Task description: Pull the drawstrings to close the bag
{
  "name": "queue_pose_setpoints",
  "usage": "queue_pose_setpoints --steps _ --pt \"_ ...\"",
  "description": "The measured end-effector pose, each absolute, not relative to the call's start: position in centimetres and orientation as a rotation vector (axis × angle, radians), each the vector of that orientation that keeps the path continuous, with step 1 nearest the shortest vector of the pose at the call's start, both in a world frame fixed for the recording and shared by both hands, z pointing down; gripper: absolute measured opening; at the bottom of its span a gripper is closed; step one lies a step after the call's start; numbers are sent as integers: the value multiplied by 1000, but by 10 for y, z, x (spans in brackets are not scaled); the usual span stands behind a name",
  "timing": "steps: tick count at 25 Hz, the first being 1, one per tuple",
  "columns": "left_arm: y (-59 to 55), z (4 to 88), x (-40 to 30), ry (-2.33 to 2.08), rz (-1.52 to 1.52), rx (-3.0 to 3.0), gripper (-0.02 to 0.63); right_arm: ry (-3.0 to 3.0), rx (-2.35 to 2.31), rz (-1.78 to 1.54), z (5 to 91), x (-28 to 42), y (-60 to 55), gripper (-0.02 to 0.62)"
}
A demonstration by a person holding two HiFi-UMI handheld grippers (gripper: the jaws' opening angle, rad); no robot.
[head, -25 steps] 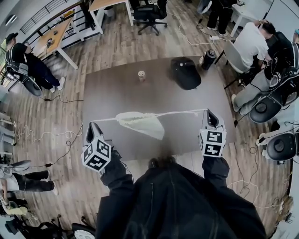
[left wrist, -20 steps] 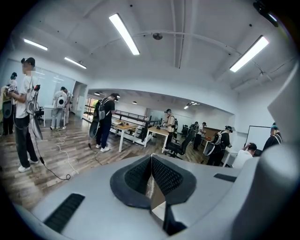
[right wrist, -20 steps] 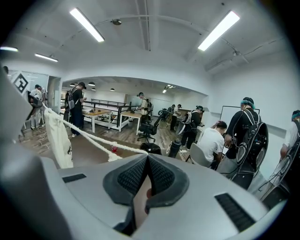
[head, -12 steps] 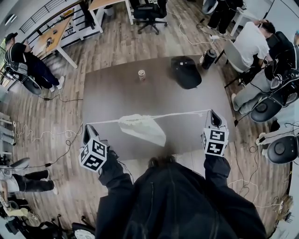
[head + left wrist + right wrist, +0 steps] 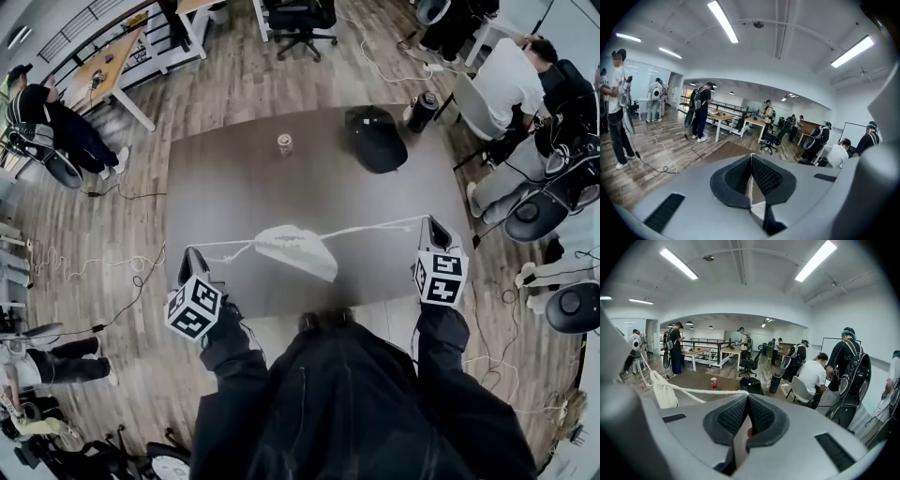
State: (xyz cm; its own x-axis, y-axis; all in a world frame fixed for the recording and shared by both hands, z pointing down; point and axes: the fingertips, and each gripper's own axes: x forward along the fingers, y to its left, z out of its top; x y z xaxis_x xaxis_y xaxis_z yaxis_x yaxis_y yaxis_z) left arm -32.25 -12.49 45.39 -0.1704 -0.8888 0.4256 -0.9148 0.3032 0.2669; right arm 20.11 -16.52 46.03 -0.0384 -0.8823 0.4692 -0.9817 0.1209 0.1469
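Head view is showing the bag (image 5: pixel 302 251) hanging over the bench (image 5: pixel 234 187), near edge, its mouth mostly gathered. My left claw (image 5: pixel 194 262) and right claw (image 5: pixel 434 228) are clenching the drawstrings (image 5: pixel 375 227); I judge only the last tightening is remaining.

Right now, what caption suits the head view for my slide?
Left gripper and right gripper pull the drawstrings of a white bag above a dark table.

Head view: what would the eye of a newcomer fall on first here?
The white bag hangs over the near part of the dark table, strung between two grippers. Its drawstring runs out to the left gripper and the right gripper, both shut on it. Farther back stand a can and a black backpack.
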Motion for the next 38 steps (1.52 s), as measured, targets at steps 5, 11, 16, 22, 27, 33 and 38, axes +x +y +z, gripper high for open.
queue_pose_setpoints --steps 5,11,16,22,27,33,38 --pt "-149 479 -282 -1921 153 1707 35 -1993 1738 295 474 192 -180 23" --pt "-175 514 -229 -1767 293 1790 35 -2026 1654 300 489 187 -203 25" --pt "-194 548 -204 -1691 378 1795 35 -2068 1532 331 518 169 -219 25" --pt "-218 607 -175 -1547 472 1790 35 -2109 1369 441 571 120 -226 25" --pt "-239 650 -158 -1408 550 1817 35 -2135 1270 533 607 62 -232 25" --pt "-238 698 -147 -1283 619 1804 35 -2126 1150 647 659 17 -222 25" --pt "-233 726 -144 -1224 662 1788 35 -2086 1087 727 697 0 -212 25"
